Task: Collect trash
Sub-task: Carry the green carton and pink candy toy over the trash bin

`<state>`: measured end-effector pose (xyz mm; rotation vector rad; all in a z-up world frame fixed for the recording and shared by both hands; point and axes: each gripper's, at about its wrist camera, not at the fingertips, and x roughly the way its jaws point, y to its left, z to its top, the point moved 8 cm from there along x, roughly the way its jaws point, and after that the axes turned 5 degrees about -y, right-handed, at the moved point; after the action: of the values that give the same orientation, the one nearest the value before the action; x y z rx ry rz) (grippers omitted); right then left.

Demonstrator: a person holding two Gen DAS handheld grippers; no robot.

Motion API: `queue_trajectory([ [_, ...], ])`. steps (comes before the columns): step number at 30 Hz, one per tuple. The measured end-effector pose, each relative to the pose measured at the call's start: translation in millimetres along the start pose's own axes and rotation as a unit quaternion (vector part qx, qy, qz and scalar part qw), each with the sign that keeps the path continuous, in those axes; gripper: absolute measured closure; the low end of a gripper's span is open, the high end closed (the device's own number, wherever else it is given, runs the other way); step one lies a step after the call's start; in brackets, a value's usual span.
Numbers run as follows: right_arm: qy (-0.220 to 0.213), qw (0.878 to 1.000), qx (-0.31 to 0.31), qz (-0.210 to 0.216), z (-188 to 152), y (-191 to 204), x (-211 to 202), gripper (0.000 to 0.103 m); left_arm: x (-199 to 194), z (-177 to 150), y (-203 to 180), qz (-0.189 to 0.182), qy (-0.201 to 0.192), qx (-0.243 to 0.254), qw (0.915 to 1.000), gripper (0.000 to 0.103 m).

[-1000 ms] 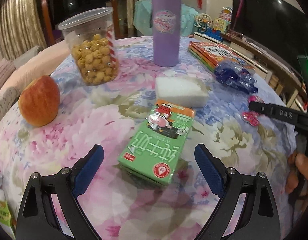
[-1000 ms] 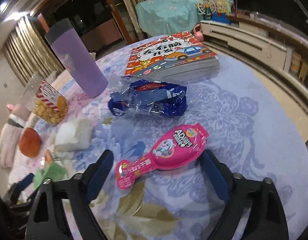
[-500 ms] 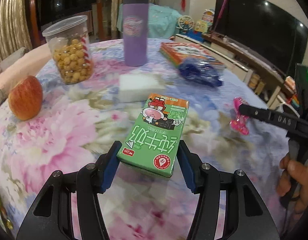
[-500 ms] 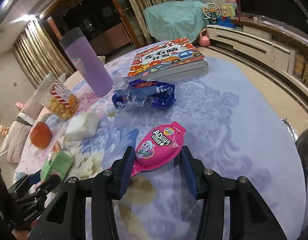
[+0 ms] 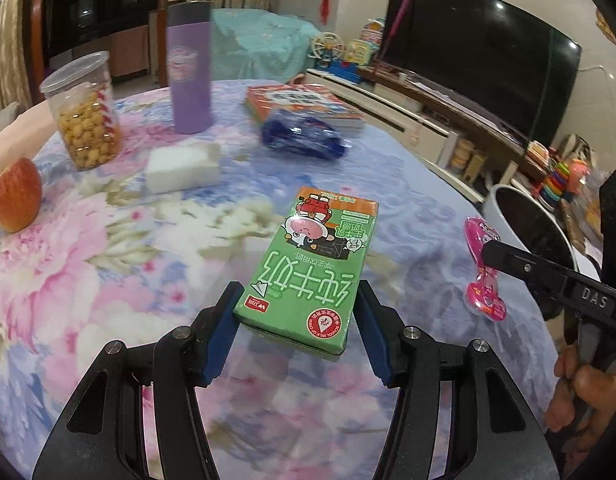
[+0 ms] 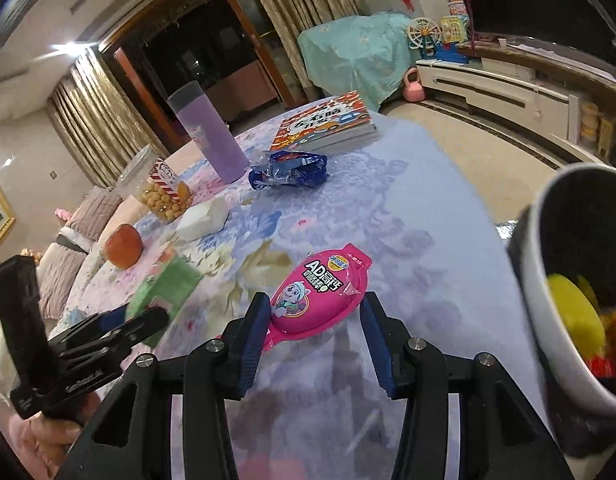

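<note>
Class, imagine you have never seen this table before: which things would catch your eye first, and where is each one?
Front and centre is the green milk carton, clamped in the left gripper and lifted off the floral tablecloth. Next is the bright pink snack packet, clamped in the right gripper. At the table's right edge, a white bin already holds yellow and red rubbish.

Milk carton [image 5: 312, 264] mid-table [image 5: 108, 288]; wrapper [image 5: 482, 268] right; bin [image 6: 568, 312] beyond edge.

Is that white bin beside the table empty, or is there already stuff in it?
Not empty. The right wrist view looks into the round white bin with a dark liner, and a yellow lump and red-orange scraps lie inside. How full, cannot tell.
</note>
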<state>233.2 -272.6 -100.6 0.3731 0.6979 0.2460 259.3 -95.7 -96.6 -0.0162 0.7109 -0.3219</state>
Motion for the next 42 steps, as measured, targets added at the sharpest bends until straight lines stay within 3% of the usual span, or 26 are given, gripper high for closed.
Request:
queue_trajectory([
  [14,-0.025,0.999,0.025,-0.005,-19.1,-22.9,-54.6,0.055,-7.7,-13.4,-55.7,-0.031,0.004,0.029,0.9991,0.047],
  [42,-0.087,0.994,0.065,-0.026,-8.0,-80.0,-117.6,0.055,-10.5,-7.6,-147.7,-0.064,0.002,0.096,0.9934,0.047],
])
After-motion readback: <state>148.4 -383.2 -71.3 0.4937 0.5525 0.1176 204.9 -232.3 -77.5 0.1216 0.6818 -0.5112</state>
